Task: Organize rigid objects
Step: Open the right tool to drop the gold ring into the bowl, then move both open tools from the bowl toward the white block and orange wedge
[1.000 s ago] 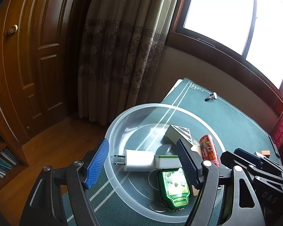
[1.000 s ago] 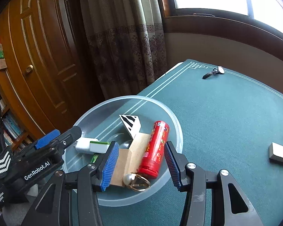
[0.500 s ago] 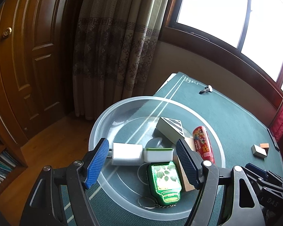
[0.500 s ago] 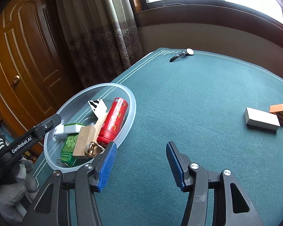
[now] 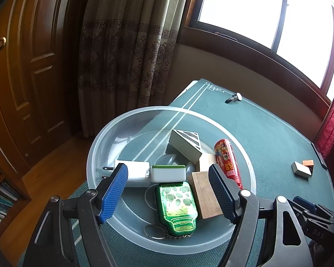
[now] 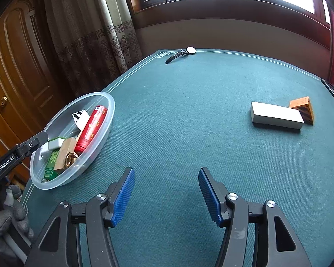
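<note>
holding most items in clear bowl [image 5: 104, 133]; white block [image 6: 276, 115], orange wedge [image 6: 301, 109], watch [image 6: 181, 54] left on counter [image 6: 189, 111]; left tool [image 5: 168, 193] and right tool [image 6: 165, 194] wide open, empty.

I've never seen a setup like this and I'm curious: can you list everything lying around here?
Bowl: one, clear plastic, table's near left corner.
In bowl: white charger; white-green tile; green keyring; wooden block; red tube; striped wedge.
Watch: one, black strap, far edge.
White block: one, right side.
Orange wedge: one, touching the block.
Table: green felt.
Left gripper: open, above bowl.
Right gripper: open, empty, over felt.
</note>
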Motion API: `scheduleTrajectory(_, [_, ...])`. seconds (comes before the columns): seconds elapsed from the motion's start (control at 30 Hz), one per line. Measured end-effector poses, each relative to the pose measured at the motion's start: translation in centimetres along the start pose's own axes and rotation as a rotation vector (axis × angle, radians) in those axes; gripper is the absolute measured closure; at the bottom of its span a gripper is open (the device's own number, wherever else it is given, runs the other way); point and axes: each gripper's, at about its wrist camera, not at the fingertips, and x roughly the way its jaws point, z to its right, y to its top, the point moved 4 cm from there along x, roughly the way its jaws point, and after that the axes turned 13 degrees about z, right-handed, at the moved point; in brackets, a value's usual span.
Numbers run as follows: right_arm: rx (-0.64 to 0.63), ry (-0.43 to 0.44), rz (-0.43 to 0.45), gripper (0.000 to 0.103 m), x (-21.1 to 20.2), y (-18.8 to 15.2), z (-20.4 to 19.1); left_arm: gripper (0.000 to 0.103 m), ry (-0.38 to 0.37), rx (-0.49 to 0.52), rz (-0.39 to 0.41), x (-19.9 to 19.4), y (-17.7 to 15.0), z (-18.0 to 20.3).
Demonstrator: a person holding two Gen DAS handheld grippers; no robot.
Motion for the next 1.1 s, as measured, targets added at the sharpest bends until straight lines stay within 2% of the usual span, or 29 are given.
scheduleTrajectory(0.07, [0.006, -0.019, 0.007, 0.035, -0.3, 0.0, 0.8, 0.027, -0.005, 0.004, -0.004, 0.0, -0.1, 0.3])
scheduleTrajectory(0.2, [0.031, -0.062, 0.009, 0.031, -0.7, -0.2, 2.6, 0.019, -0.02, 0.006, -0.01, -0.2, -0.1, 1.1])
scheduleTrajectory(0.33, [0.054, -0.122, -0.001, 0.03, -1.0, -0.3, 4.4, 0.019, -0.033, 0.019, -0.016, -0.3, -0.2, 2.1])
scheduleTrajectory(0.5, [0.084, -0.184, 0.007, 0.021, -1.7, -0.2, 6.4, 0.018, -0.049, 0.047, -0.026, -0.4, -0.5, 3.6])
scheduleTrajectory(1.1, [0.082, -0.319, 0.014, 0.018, -3.7, -0.2, 12.2, 0.017, -0.148, 0.183, -0.058, -0.6, -1.7, 12.6])
